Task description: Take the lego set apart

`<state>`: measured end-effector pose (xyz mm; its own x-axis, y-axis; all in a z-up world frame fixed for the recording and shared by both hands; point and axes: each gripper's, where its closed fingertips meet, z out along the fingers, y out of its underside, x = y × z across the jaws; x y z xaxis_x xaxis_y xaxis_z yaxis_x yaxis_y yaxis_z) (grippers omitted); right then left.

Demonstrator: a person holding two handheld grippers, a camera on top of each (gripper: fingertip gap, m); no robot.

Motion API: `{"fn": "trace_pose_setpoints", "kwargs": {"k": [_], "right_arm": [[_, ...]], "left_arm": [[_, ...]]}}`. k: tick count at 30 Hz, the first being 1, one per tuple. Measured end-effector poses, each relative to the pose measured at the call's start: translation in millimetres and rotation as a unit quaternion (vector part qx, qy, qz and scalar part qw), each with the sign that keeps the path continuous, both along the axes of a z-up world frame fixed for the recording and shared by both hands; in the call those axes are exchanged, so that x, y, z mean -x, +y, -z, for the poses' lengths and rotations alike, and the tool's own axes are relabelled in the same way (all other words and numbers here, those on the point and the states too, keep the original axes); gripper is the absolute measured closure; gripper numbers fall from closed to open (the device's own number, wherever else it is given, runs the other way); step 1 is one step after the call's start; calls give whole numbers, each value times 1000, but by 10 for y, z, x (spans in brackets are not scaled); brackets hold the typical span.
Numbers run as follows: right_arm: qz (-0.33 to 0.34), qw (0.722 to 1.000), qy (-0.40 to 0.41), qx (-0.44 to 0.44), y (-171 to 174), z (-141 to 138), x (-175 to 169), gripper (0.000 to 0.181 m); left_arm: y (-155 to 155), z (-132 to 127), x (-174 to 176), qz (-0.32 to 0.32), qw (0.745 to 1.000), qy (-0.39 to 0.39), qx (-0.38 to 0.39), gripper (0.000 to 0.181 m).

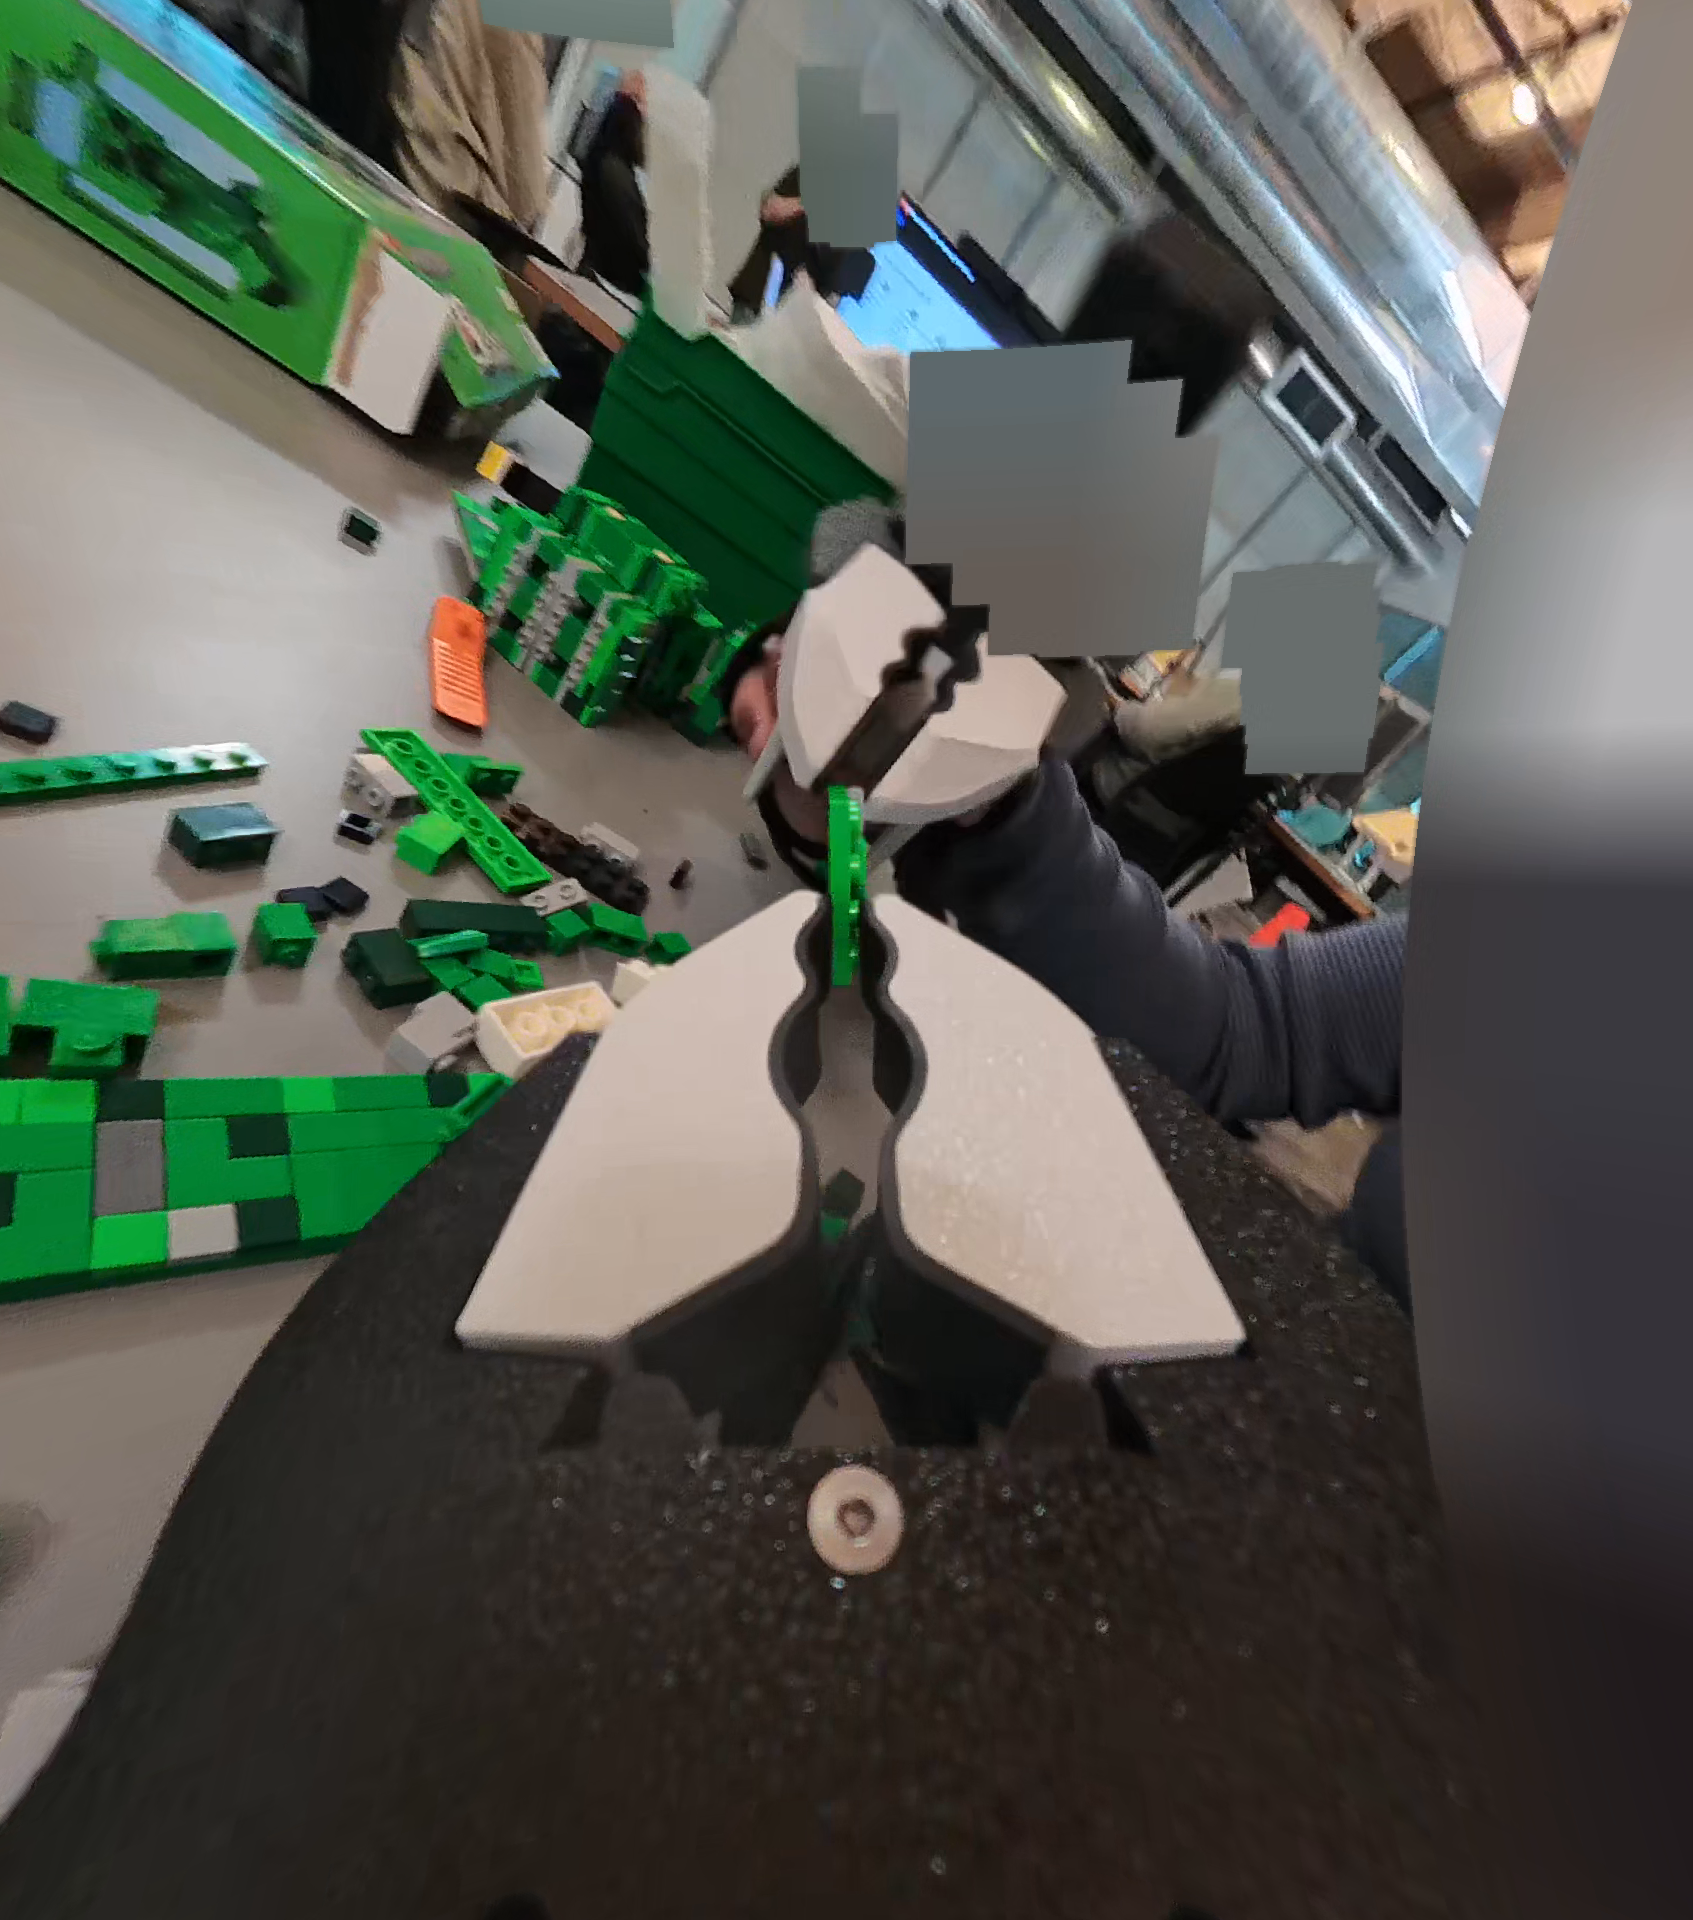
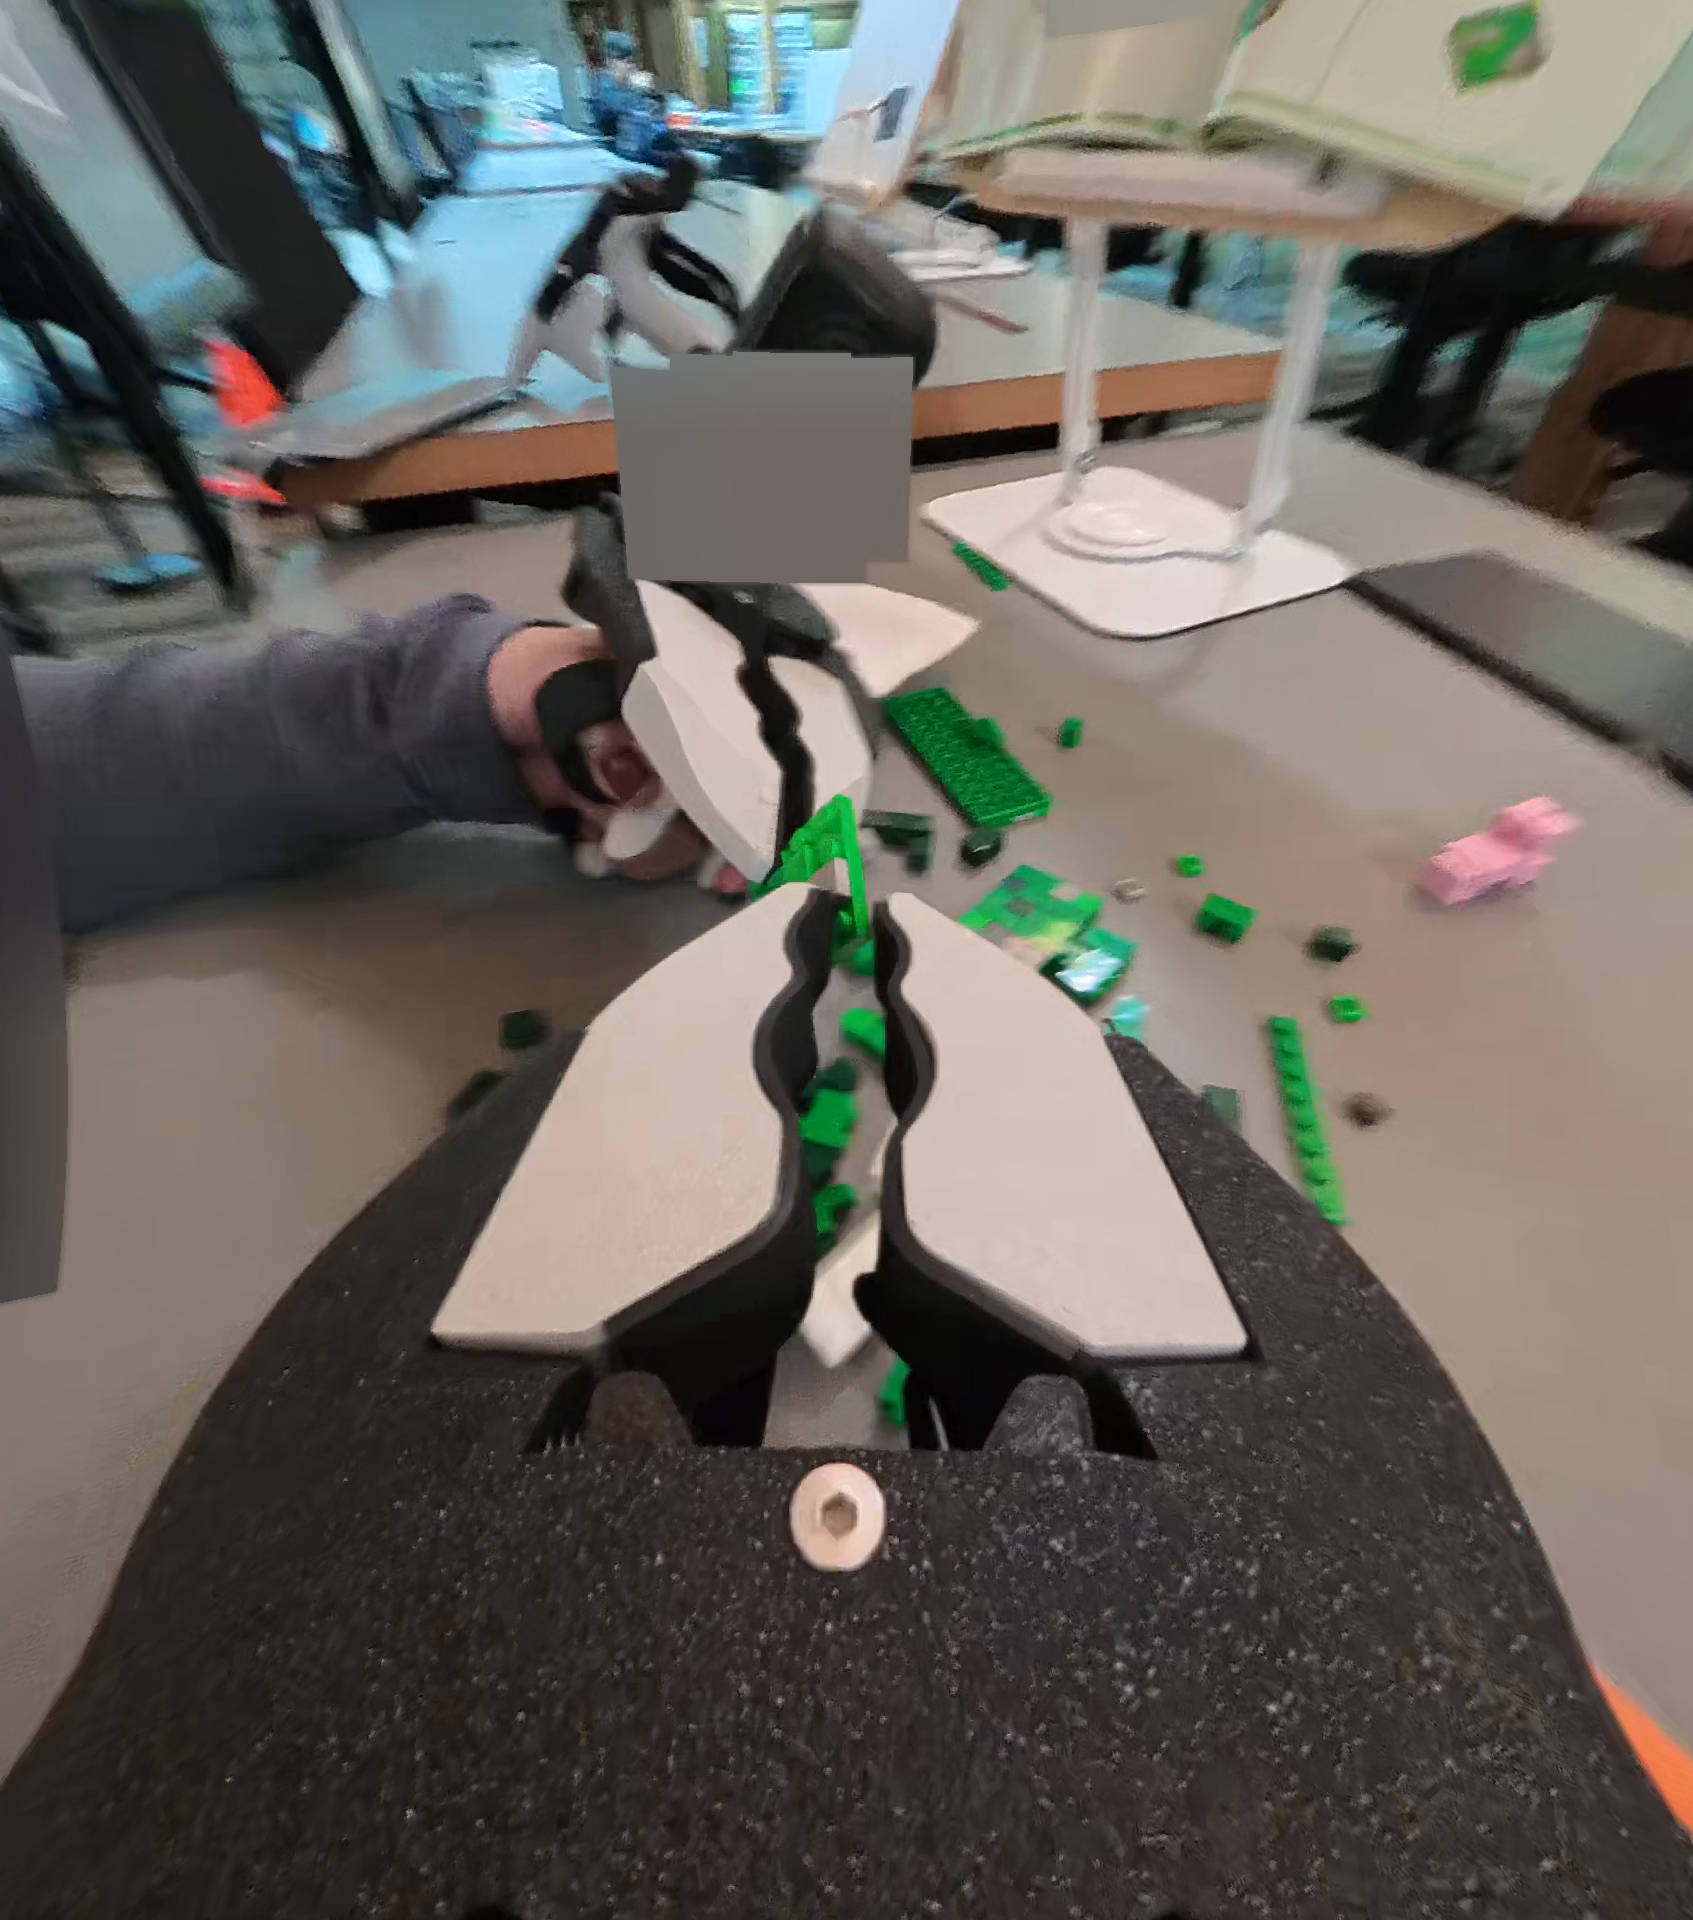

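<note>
A small green lego plate assembly [image 1: 844, 914] is held edge-on in the air between both grippers. My left gripper [image 1: 842, 909] is shut on its near end. My right gripper [image 1: 850, 798], farther off in the left wrist view, is shut on its far end. In the right wrist view my right gripper [image 2: 857, 906] pinches a thin green plate [image 2: 857, 883], and my left gripper [image 2: 782, 864] holds the adjoining green piece [image 2: 814, 840] from the other side. The fingertips of the two grippers nearly meet above the grey table [image 1: 42, 520].
Loose green, dark and white bricks lie on the table [image 2: 1444, 1351]. A partly built green block [image 1: 603, 613], an orange brick separator [image 1: 460, 675], a flat green mosaic panel [image 1: 94, 1174] and a green box [image 1: 229, 208] lie left. A pink pig model [image 2: 1496, 847] and a white stand base [image 2: 1133, 561] lie right. Left and right tips are no more than a few centimetres apart. Left tips and right tips are each some 20 cm from the partly built green block [image 1: 603, 613].
</note>
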<state>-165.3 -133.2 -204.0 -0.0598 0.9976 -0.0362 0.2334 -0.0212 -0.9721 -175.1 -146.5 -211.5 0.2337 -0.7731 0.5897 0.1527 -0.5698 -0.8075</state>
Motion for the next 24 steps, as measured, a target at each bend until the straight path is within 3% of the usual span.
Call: {"fn": "trace_pose_setpoints", "kwargs": {"k": [3, 5, 9, 13, 18, 20, 24], "right_arm": [[78, 983, -27, -161, 142, 13, 37, 131], [115, 952, -70, -276, 182, 62, 87, 119], [166, 890, -131, -404, 227, 143, 210, 126], [197, 855, -184, -443, 326, 243, 214, 138], [200, 849, -191, -450, 342, 246, 202, 140], [188, 852, -191, -449, 311, 269, 213, 140], [165, 849, -194, -462, 236, 322, 266, 140]], "left_arm": [[126, 17, 60, -44, 998, -24, 39, 178], [149, 4, 60, -51, 996, -44, 58, 178], [131, 5, -20, -44, 995, -52, 72, 177], [99, -9, -83, -32, 996, -51, 70, 177], [116, -24, -89, -42, 996, -52, 59, 176], [110, -31, -124, -32, 996, -54, 67, 147], [37, 76, -221, -7, 997, -15, 71, 172]]}}
